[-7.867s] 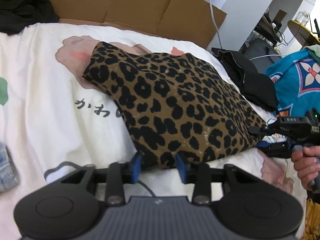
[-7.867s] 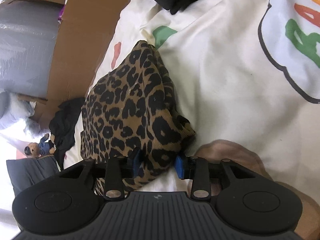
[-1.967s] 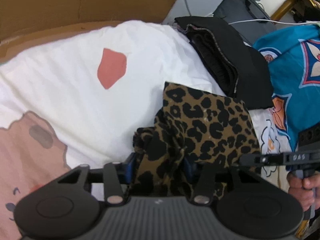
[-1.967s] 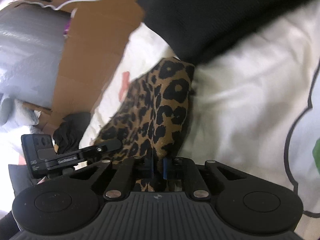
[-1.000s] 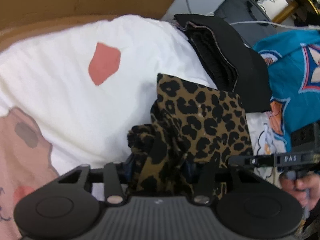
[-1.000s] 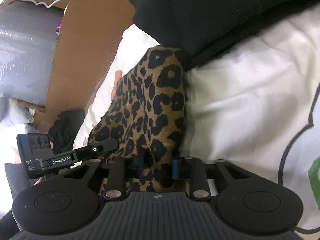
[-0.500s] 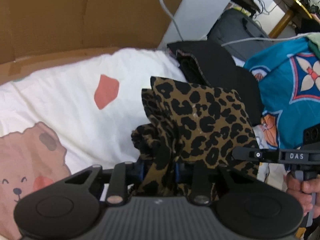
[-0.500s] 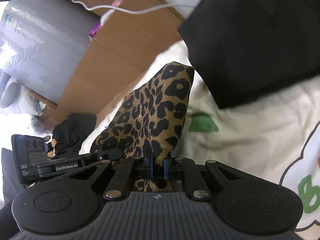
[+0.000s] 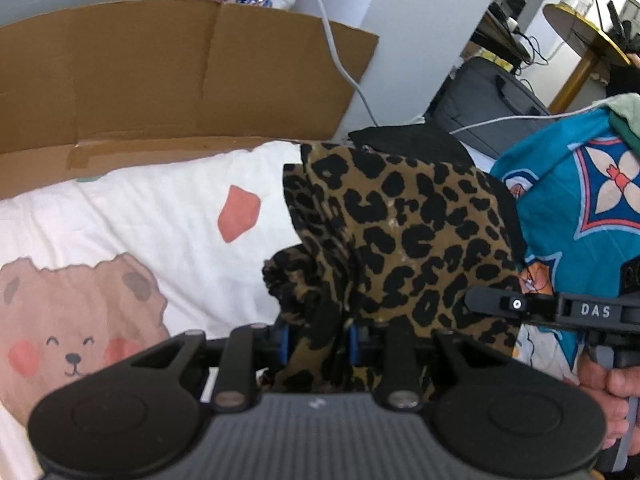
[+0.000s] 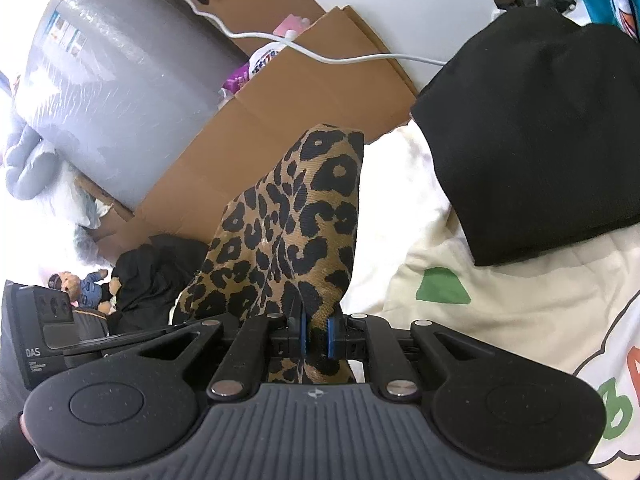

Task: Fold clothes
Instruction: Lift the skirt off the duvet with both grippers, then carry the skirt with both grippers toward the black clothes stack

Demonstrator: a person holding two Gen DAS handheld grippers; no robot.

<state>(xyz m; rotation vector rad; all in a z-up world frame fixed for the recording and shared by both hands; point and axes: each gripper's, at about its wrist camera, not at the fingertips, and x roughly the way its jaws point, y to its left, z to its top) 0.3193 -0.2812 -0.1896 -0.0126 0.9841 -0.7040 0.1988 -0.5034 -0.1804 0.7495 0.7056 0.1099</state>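
A folded leopard-print garment (image 9: 404, 240) hangs above the white printed bedsheet (image 9: 160, 208), held from both sides. My left gripper (image 9: 318, 344) is shut on a thick bunch of its fabric at the near edge. My right gripper (image 10: 316, 338) is shut on a thinner fold of the same leopard-print garment (image 10: 292, 228). In the left wrist view the right gripper (image 9: 532, 308) comes in from the right edge, a hand around its handle. The left gripper's body (image 10: 44, 320) shows at the left of the right wrist view.
A folded black garment (image 10: 536, 132) lies on the sheet just behind the leopard one. Cardboard panels (image 9: 160, 80) line the bed's far side, with a white cable (image 9: 340, 52) over them. A teal patterned cloth (image 9: 576, 208) sits at the right. More black clothing (image 10: 152, 276) lies at the far left.
Both grippers have risen with the leopard garment, lifting it off the sheet. The left jaws have closed tighter on the fabric. The view now reaches over the cardboard.
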